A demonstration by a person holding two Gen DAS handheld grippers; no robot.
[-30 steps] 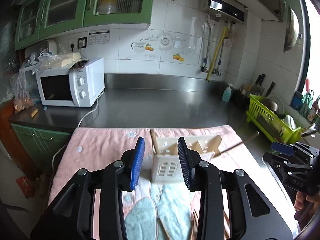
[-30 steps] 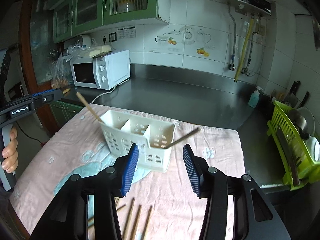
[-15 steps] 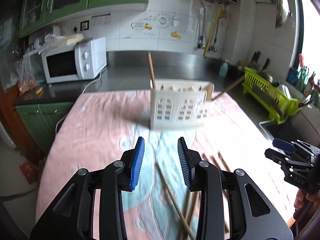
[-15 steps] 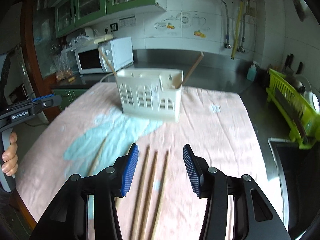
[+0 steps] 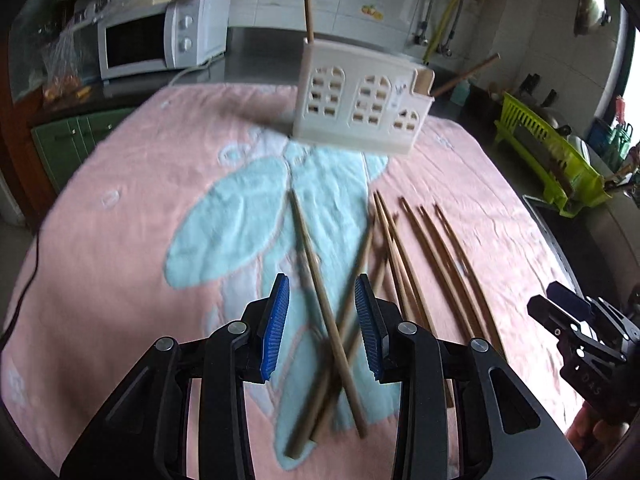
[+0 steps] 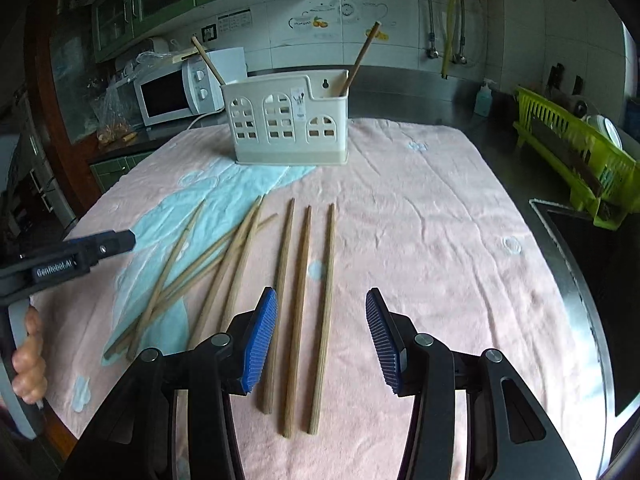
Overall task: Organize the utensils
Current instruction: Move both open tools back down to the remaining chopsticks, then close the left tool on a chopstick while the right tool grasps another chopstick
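Observation:
A cream utensil holder (image 5: 360,108) (image 6: 288,120) stands at the far side of the pink towel (image 5: 140,200), with two chopsticks leaning out of it. Several wooden chopsticks lie loose on the towel. My left gripper (image 5: 322,320) is open, low over a crossed pair of chopsticks (image 5: 304,236) that shows between its blue pads. My right gripper (image 6: 320,340) is open over three parallel chopsticks (image 6: 298,312); two of them lie between its pads and the third sits by the left pad. Neither gripper's pads press on anything. Each gripper also shows at the edge of the other's view.
A white microwave (image 5: 160,36) sits at the back left of the steel counter. At the right stand a green dish rack (image 6: 576,152) and a sink (image 6: 592,248), with a soap bottle (image 6: 483,100) behind. A hand (image 6: 28,356) holds the left gripper's handle.
Both grippers have come down and back from the holder toward the towel and tipped downward. The loose chopsticks now lie between the fingers, and the holder sits farther off.

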